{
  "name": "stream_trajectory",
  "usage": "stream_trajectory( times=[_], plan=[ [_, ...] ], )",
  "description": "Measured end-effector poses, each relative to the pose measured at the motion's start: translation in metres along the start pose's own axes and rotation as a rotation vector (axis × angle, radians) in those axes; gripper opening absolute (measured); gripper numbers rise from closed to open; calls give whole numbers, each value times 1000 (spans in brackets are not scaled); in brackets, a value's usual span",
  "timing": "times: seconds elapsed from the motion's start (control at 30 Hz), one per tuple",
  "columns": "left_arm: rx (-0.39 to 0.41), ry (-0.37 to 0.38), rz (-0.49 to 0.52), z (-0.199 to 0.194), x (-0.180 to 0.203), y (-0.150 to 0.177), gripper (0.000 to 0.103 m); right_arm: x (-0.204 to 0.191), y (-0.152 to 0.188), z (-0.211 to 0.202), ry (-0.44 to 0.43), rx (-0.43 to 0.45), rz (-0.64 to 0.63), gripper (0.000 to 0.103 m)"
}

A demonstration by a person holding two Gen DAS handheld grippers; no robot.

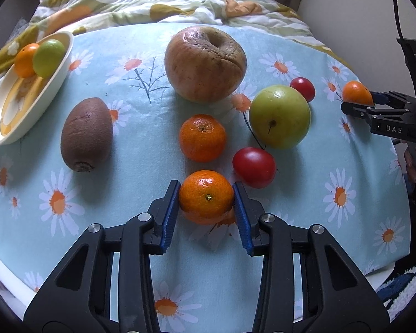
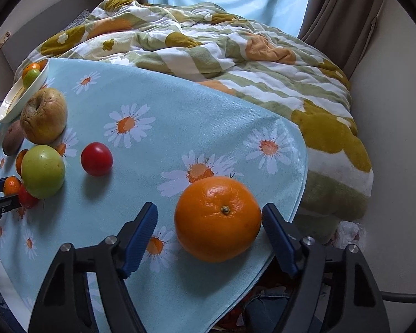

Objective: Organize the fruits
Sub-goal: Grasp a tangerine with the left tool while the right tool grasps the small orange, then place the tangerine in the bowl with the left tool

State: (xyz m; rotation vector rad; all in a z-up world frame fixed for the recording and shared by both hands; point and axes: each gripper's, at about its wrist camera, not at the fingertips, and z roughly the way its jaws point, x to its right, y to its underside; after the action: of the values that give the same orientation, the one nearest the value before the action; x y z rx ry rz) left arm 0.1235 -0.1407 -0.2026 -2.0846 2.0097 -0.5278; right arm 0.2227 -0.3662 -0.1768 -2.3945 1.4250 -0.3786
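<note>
My left gripper (image 1: 206, 198) is shut on a small mandarin (image 1: 206, 196) that rests on the daisy cloth; it also shows in the right wrist view (image 2: 11, 185). My right gripper (image 2: 209, 222) is open around a large orange (image 2: 217, 219), its right pad touching the peel and the left pad apart; that orange shows at the table's right edge in the left wrist view (image 1: 356, 92). A white dish (image 1: 56, 76) at the far left holds an orange fruit (image 1: 25, 59) and a green fruit (image 1: 48, 57).
On the cloth lie a wrinkled apple (image 1: 205, 63), a kiwi (image 1: 87, 133), a second mandarin (image 1: 202, 138), a green apple (image 1: 279, 116) and two red tomatoes (image 1: 253, 167) (image 1: 302, 88). A rumpled quilt (image 2: 235, 55) lies behind the table. The table edge (image 2: 299, 194) is just right of the large orange.
</note>
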Motion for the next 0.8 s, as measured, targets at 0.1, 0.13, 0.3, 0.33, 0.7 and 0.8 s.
stream_trajectory(
  times=[0.1, 0.13, 0.3, 0.33, 0.7, 0.8],
  plan=[
    [5, -5, 3, -2, 0, 1, 44, -2, 2, 1, 34, 4, -16, 61],
    [6, -6, 4, -3, 0, 1, 44, -2, 2, 0, 52, 8, -18, 57],
    [21, -5, 9, -12, 0, 2, 44, 2, 3, -5, 22, 11, 31, 55],
    [26, -5, 10, -15, 0, 2, 44, 1, 3, -7, 25, 17, 35, 55],
    [88, 8, 33, -48, -6, -3, 44, -17, -4, -45, 3, 83, 74, 54],
    [114, 12, 46, -60, -9, -8, 44, -26, -8, -61, 8, 110, 77, 54]
  ],
)
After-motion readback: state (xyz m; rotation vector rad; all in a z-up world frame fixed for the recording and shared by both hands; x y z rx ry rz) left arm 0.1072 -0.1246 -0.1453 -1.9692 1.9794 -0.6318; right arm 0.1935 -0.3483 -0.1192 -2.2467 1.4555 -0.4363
